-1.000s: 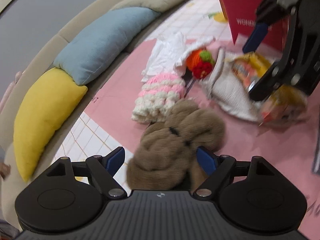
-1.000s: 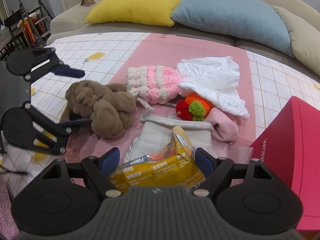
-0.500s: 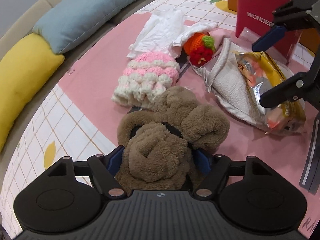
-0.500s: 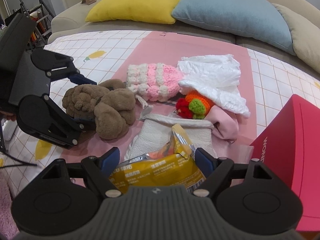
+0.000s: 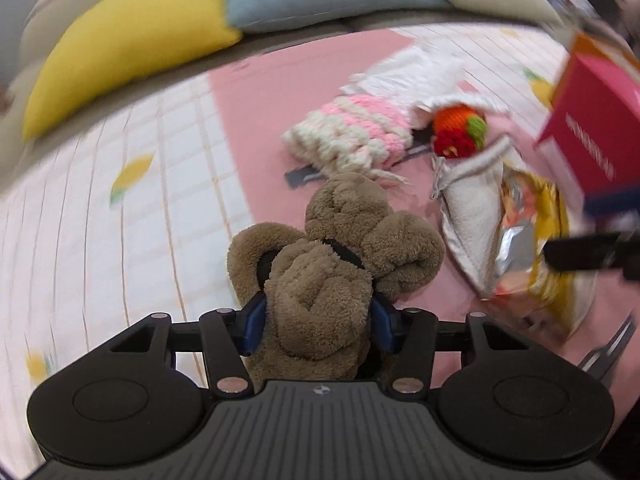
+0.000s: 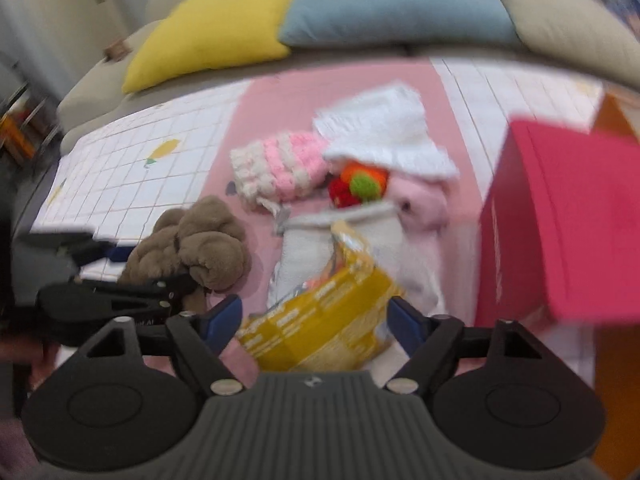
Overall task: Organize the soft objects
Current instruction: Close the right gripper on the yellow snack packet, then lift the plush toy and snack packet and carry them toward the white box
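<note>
My left gripper is shut on a brown plush toy, its blue pads pressed into the fur on both sides. The plush also shows in the right wrist view, with the left gripper on it. My right gripper is open, its fingers on either side of a yellow snack bag that lies on a white towel. A pink-and-white knitted piece, an orange, red and green crochet toy and a white cloth lie beyond.
A pink box stands at the right, with an orange box behind it. Yellow, blue and beige cushions line the sofa back. A pink plush lies by the towel. The mat is pink and white checked.
My left gripper has closed onto the brown plush and swung its view to the left. My right gripper has moved slightly; both views are motion-blurred.
</note>
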### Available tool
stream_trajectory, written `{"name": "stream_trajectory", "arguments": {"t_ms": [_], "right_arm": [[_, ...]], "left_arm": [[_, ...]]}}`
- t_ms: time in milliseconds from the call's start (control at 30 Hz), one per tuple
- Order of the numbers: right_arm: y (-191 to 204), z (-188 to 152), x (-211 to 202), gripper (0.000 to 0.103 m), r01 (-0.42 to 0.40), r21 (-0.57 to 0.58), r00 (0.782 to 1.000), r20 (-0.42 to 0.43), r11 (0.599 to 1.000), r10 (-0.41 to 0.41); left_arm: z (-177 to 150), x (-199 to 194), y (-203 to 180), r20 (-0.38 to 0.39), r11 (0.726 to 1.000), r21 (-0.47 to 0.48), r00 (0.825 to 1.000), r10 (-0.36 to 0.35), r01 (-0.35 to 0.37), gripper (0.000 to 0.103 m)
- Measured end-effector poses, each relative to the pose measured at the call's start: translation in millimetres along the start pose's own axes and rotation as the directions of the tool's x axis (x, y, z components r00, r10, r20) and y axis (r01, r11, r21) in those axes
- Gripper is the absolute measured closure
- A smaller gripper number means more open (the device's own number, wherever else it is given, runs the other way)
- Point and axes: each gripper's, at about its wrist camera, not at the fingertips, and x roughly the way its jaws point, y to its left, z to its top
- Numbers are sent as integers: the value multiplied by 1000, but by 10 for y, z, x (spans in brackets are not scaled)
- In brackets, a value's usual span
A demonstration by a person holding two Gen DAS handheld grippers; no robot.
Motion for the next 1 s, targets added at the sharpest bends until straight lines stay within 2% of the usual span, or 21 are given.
{"name": "stream_trajectory", "arguments": {"t_ms": [133, 200, 300, 367, 433, 533, 667, 800, 900, 1000], "right_arm": [[-81, -54, 151, 26, 1, 175, 997, -76, 985, 12], [-136, -43, 219, 22, -1, 258, 994, -105, 966, 29], [-176, -18, 278, 21, 17, 319, 992, -125, 947, 24], [-202, -16, 326, 21, 23, 352, 991, -135, 936, 27], [-200, -16, 357, 25, 22, 353, 990, -135, 935, 28], [-168, -29, 361, 38, 35, 319, 992, -124, 947, 5], [-168, -53, 346, 44, 38, 290, 994, -113, 956, -5], [-109, -70, 334, 50, 49, 238, 994, -102, 970, -25], [-103, -70, 292, 54, 36, 229, 995, -101, 973, -13], [-110, -76, 229, 55, 8, 228, 995, -94, 974, 14]], "left_arm": [[-102, -91, -49, -18, 994, -113, 1000, 3, -5, 42], [-158, -122, -77, -35, 986, -169, 999, -11, 5, 42], [-232, -159, -126, -53, 974, -225, 999, -11, -1, 42], [-264, -171, -164, -52, 970, -241, 999, 9, -21, 38], [-282, -166, -191, -42, 972, -231, 999, 23, -32, 36], [-297, -150, -219, -32, 977, -206, 998, 47, -53, 28], [-315, -90, -238, -27, 977, -204, 998, 64, -68, 18], [-342, -47, -274, -13, 976, -198, 996, 85, -86, 15], [-361, -67, -280, 2, 977, -198, 996, 85, -83, 24], [-366, -119, -265, 18, 975, -209, 997, 80, -75, 37]]}}
